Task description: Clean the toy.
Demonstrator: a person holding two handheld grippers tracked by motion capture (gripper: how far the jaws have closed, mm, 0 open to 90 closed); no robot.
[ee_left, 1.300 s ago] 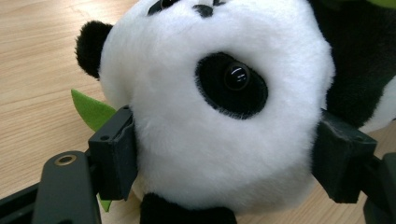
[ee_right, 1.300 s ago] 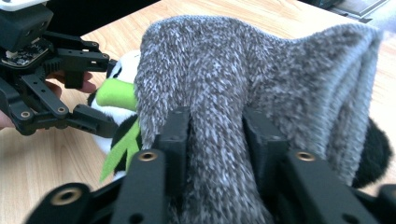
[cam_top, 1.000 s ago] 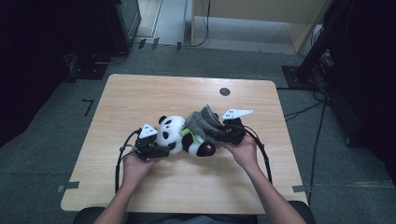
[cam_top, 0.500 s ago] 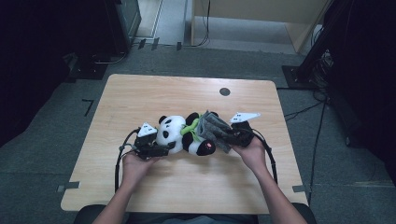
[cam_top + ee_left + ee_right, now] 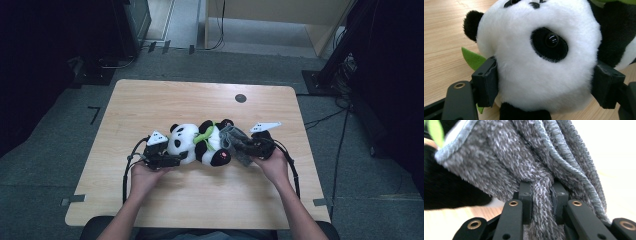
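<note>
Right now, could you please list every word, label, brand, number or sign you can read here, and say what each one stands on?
None: no readable text stands on the panda plush, the grey cloth, the wooden table or either pair of tongs, left or right.

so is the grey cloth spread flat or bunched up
Bunched: the grey cloth is gathered into folds, pinched in the right gripper, against the panda.

Bare forearms, black grippers, brass-ringed screw holes, black fingers point(image 5: 525, 202), grey triangular plates, trailing black cables
</note>
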